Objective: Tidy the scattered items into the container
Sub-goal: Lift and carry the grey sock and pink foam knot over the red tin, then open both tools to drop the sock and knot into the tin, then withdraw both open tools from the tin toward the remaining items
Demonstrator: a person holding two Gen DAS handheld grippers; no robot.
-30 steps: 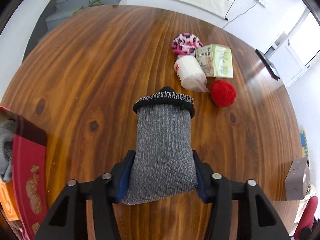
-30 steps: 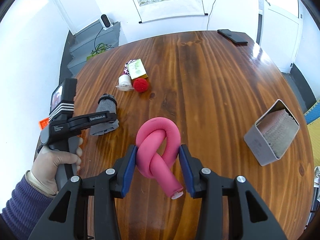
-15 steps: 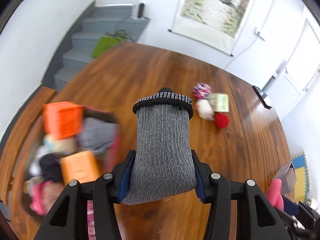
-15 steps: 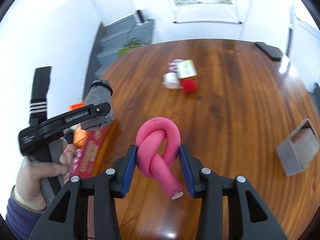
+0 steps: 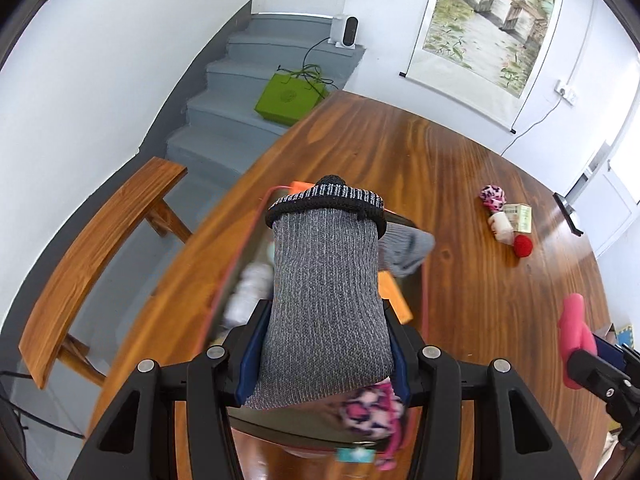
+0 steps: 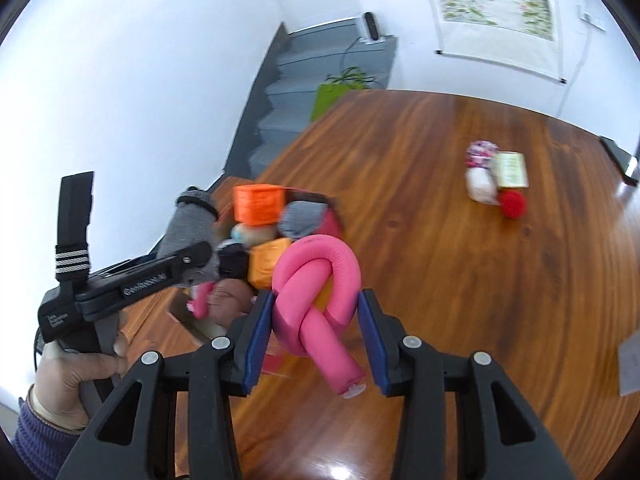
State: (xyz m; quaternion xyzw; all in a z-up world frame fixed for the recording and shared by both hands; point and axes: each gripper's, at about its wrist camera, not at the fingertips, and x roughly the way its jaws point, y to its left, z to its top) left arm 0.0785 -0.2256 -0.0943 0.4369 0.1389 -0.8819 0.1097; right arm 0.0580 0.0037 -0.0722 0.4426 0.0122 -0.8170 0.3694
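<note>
My left gripper (image 5: 324, 344) is shut on a rolled grey knit sock (image 5: 324, 292) with a black cuff, held above the red container (image 5: 424, 304) at the table's left edge. The container (image 6: 334, 222) holds orange boxes (image 6: 258, 204), grey cloth and other small items, partly blurred. My right gripper (image 6: 316, 320) is shut on a knotted pink foam tube (image 6: 316, 276), hanging just right of the container. That tube's end (image 5: 574, 332) shows at the right of the left wrist view. In the right wrist view the left gripper (image 6: 188, 256) with the sock (image 6: 188, 224) hovers over the container.
Still on the wooden table (image 5: 460, 184): a pink patterned ball (image 5: 493, 197), a white roll (image 5: 500, 226), a green-and-white box (image 5: 518, 216) and a red ball (image 5: 523, 245). A phone (image 5: 568, 216) lies far right. A wooden bench (image 5: 100, 256) and grey stairs (image 5: 248, 92) stand beyond the table's edge.
Both grippers have swung left with their loads toward the red container. The sock now hangs over it, and the pink tube has arrived beside it. Both grips are unchanged.
</note>
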